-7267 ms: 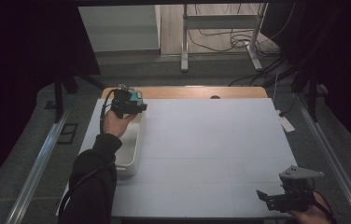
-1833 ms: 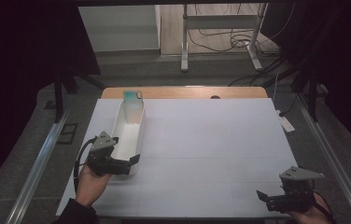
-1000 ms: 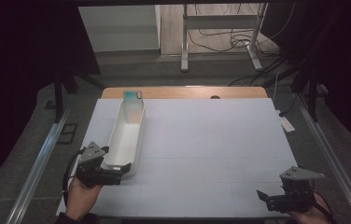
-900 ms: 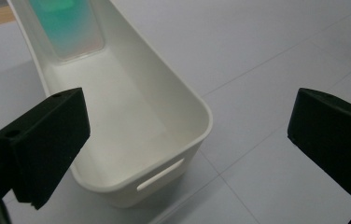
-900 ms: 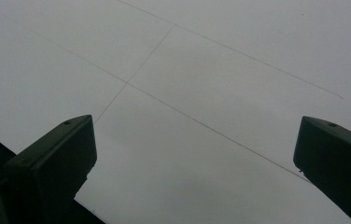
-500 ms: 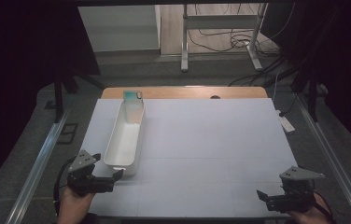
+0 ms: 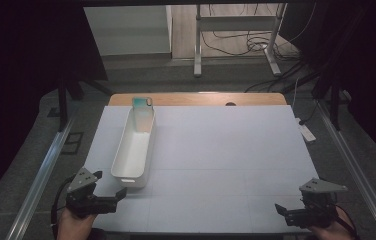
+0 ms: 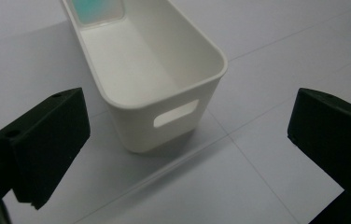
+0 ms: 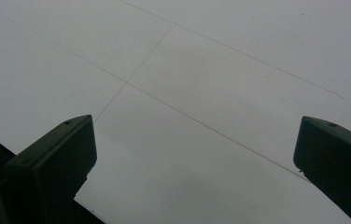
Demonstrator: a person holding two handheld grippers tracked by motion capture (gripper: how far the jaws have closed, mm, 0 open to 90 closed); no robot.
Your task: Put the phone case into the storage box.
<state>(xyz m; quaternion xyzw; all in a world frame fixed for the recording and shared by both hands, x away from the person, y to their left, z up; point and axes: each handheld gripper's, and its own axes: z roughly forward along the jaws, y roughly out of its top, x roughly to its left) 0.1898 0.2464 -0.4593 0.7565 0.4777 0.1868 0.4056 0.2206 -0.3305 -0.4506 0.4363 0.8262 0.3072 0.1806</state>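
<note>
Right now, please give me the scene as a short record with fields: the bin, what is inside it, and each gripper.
bin: long white bin on the left part of the white table, one end with a handle slot toward the person
contents: a teal object leaning at the far end; otherwise empty
left gripper: open, holding nothing, just short of the bin's near end, not touching it
right gripper: open, holding nothing, over the near right corner of the table
</note>
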